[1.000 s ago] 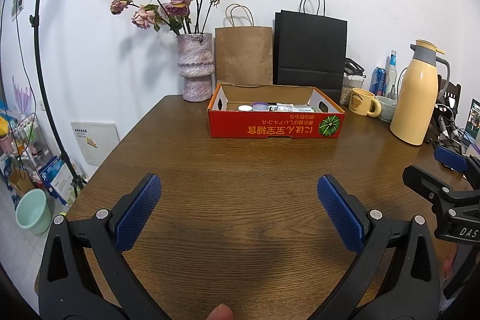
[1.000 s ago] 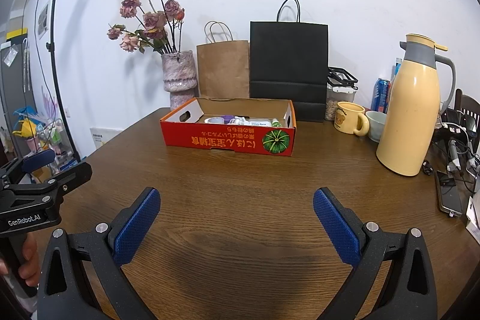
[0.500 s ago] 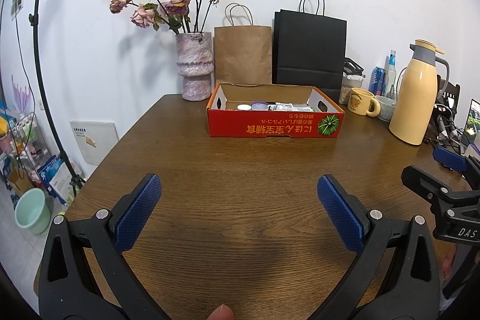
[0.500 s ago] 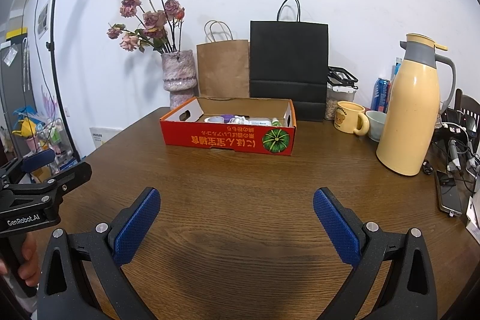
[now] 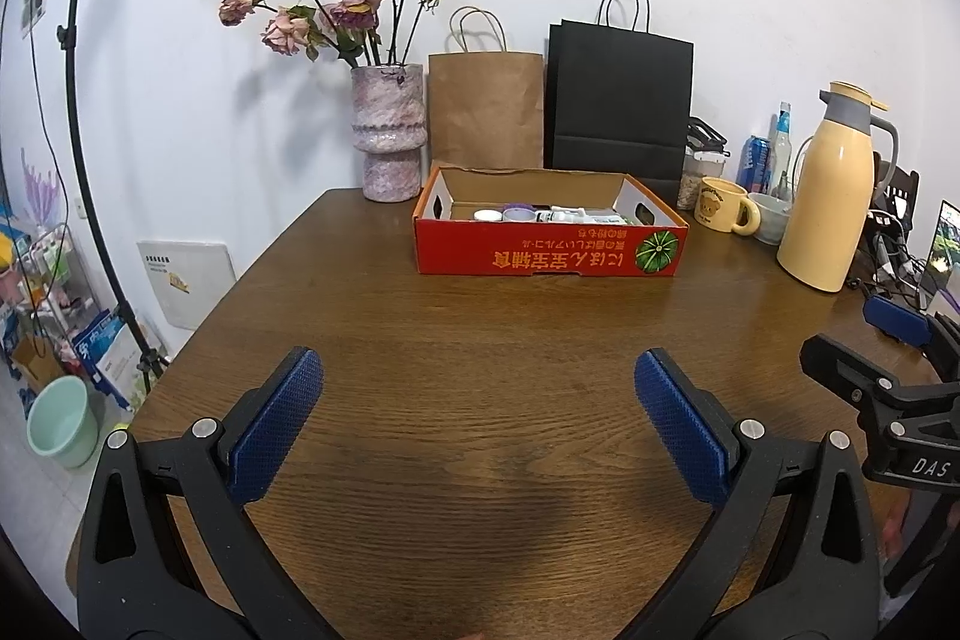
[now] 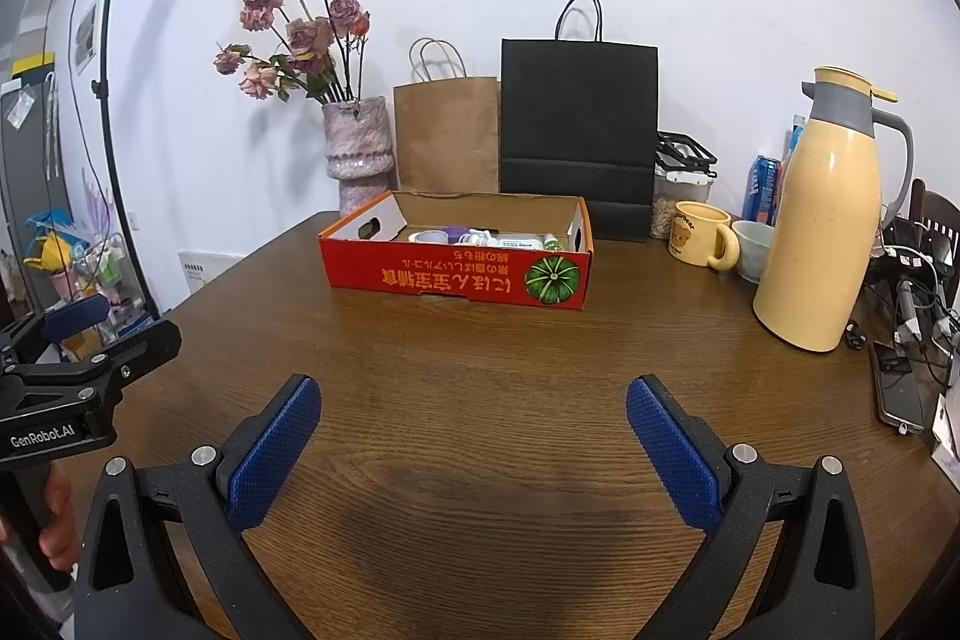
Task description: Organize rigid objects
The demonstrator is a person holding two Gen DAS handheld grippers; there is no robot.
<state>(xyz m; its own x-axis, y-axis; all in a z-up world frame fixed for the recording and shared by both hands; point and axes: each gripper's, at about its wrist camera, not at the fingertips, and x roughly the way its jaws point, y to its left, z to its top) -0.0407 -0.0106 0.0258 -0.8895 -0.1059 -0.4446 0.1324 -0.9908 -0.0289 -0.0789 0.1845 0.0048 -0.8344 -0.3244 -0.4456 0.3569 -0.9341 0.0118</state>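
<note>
Red cardboard box (image 5: 549,256) holding small bottles, pumpkin print, left gripper (image 5: 477,388) and right gripper (image 6: 471,415) spread wide, empty.

The red cardboard box (image 5: 549,256) is a shallow open-topped tray, lying flat on the wooden table (image 5: 480,370) toward its far side, just in front of the brown paper bag (image 5: 485,109) and the black paper bag (image 5: 618,97). Its long red front wall carries orange lettering (printed upside down from here) and a green pumpkin picture at its right end; the inner walls are plain brown card with an oval hand-hole in each short end. Inside the box lie several small rigid containers (image 5: 540,215): a white cap, a purple lid and white bottles lying on their sides, grouped along the near wall. Their labels are too small to read.
</note>
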